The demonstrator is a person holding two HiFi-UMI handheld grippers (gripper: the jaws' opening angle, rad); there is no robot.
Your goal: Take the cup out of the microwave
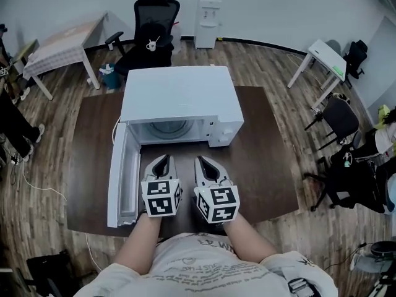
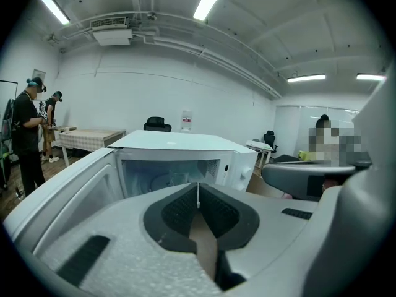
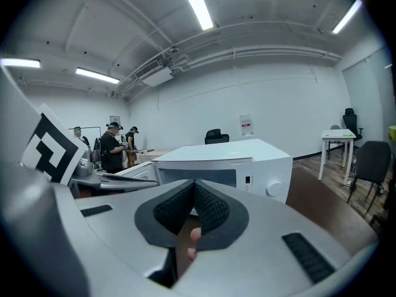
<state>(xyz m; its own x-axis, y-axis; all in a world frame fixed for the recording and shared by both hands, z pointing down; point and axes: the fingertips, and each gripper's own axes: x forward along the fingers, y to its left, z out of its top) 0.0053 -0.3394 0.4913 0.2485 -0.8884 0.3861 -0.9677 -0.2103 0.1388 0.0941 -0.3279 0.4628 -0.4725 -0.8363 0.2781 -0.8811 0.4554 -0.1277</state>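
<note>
Left claw [image 1: 162,159] and right claw [image 1: 205,161] sit closed before open microwave [image 1: 176,94] holding its turntable [image 1: 171,129].

Nothing written can be read. The wall sign [image 3: 246,124] behind the microwave [image 3: 230,161] is too small to make out, and the print on the person's shirt [image 1: 199,260] is illegible.

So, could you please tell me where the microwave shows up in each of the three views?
Head view: the microwave is at upper centre, its door open at picture left.
Left gripper view: centre, just beyond the jaws.
Right gripper view: centre, slightly right.
Shared landmark: the black office chair behind it.
</note>
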